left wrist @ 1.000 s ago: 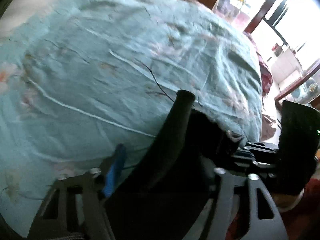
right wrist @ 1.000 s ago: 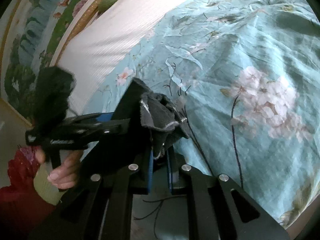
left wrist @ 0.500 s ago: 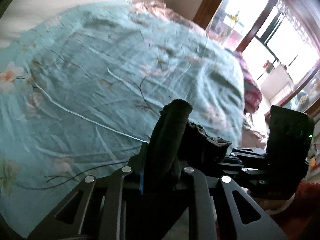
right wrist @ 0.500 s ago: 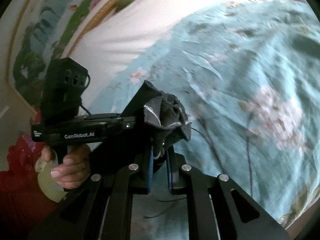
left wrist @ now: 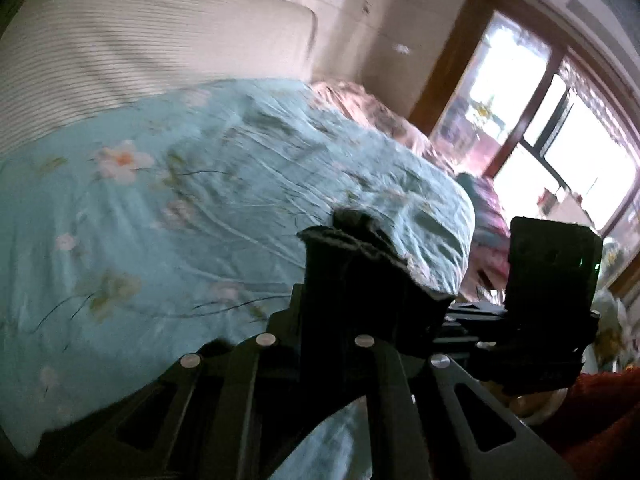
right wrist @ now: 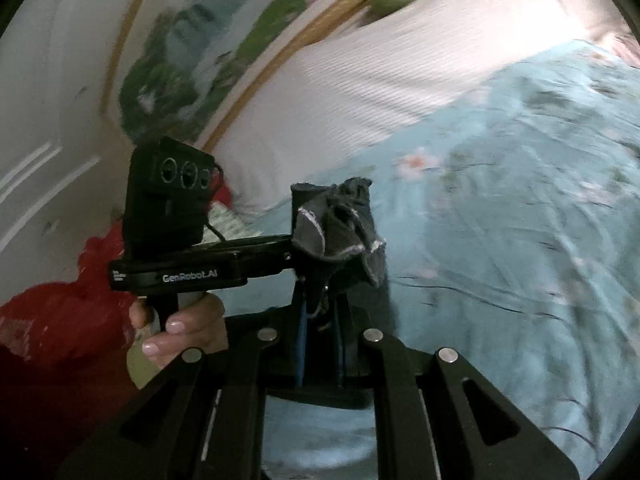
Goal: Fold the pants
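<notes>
Dark grey pants [left wrist: 344,276] are bunched between the fingers of my left gripper [left wrist: 320,320], which is shut on them above the teal floral bedspread [left wrist: 160,216]. My right gripper [right wrist: 320,312] is also shut on a bunched edge of the pants [right wrist: 340,228], held up off the bed. The two grippers are close side by side: the right one's body [left wrist: 548,280] shows at the right of the left wrist view, and the left one [right wrist: 180,264], with the hand holding it, shows at the left of the right wrist view. The rest of the pants hangs out of sight below.
The bed [right wrist: 520,220] has a white ribbed headboard cushion [left wrist: 120,52]. A framed landscape painting [right wrist: 224,52] hangs on the wall behind. Windows and a wooden door frame [left wrist: 520,120] stand at the right. Red cloth [right wrist: 60,320] lies at the near left.
Both grippers have lifted and tilted up with the pants; the headboard, wall and windows have come into view. The left gripper has closed fully around the cloth.
</notes>
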`<state>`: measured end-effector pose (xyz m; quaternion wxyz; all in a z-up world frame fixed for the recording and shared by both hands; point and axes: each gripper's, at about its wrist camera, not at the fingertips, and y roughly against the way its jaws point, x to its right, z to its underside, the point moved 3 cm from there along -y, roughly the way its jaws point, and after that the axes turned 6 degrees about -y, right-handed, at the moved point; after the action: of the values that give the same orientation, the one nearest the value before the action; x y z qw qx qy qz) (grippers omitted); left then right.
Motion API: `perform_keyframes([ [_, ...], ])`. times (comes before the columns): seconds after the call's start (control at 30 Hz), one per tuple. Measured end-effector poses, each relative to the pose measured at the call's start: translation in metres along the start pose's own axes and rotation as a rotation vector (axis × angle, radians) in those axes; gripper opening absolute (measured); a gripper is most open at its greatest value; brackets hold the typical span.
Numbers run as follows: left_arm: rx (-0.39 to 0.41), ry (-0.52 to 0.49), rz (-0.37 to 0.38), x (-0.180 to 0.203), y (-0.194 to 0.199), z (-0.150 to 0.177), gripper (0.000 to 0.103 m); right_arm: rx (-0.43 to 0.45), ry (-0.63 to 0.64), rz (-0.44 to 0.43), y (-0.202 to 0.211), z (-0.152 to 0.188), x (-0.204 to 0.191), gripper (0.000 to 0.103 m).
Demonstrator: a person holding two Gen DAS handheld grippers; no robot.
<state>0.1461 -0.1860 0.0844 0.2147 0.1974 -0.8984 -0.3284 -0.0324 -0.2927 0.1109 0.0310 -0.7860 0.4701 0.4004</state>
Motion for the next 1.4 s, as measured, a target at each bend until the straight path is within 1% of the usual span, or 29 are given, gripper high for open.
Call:
perform_keyframes([
  [0.1, 0.022, 0.028, -0.042, -0.017, 0.023, 0.017, 0.007, -0.048, 0.040, -0.040, -0.025, 0.007, -0.021, 0.012],
  [0.23, 0.040, 0.086, -0.068, -0.039, 0.045, 0.042, 0.007, -0.104, 0.062, -0.070, -0.054, 0.017, -0.036, 0.012],
  [0.33, 0.050, 0.135, -0.084, -0.056, 0.053, 0.061, 0.007, -0.153, 0.061, -0.088, -0.074, 0.025, -0.042, 0.012],
  [0.47, 0.054, 0.207, -0.106, -0.079, 0.061, 0.088, 0.007, -0.216, 0.077, -0.095, -0.092, 0.036, -0.046, 0.012],
  [0.67, 0.040, 0.265, -0.163, -0.102, 0.062, 0.119, 0.007, -0.300, 0.098, -0.085, -0.123, 0.055, -0.051, 0.012],
  [0.87, 0.025, 0.336, -0.182, -0.124, 0.056, 0.144, 0.007, -0.360, 0.117, -0.062, -0.144, 0.070, -0.049, 0.012],
  [1.0, -0.002, 0.356, -0.215, -0.131, 0.049, 0.158, 0.007, -0.405, 0.134, -0.037, -0.157, 0.080, -0.048, 0.013],
  [1.07, -0.013, 0.378, -0.228, -0.136, 0.048, 0.166, 0.008, -0.441, 0.131, -0.026, -0.163, 0.085, -0.045, 0.015],
  [1.17, -0.004, 0.420, -0.237, -0.142, 0.052, 0.177, 0.008, -0.479, 0.134, -0.012, -0.169, 0.092, -0.042, 0.017],
  [1.23, 0.003, 0.442, -0.243, -0.146, 0.055, 0.181, 0.008, -0.490, 0.133, -0.007, -0.169, 0.094, -0.041, 0.017],
  [1.3, 0.012, 0.464, -0.250, -0.148, 0.058, 0.185, 0.008, -0.498, 0.134, -0.006, -0.170, 0.095, -0.042, 0.020],
  [1.37, 0.018, 0.487, -0.266, -0.150, 0.061, 0.189, 0.009, -0.512, 0.132, -0.015, -0.171, 0.097, -0.044, 0.031],
  [1.4, 0.023, 0.498, -0.272, -0.150, 0.063, 0.190, 0.010, -0.515, 0.134, -0.021, -0.170, 0.098, -0.046, 0.034],
])
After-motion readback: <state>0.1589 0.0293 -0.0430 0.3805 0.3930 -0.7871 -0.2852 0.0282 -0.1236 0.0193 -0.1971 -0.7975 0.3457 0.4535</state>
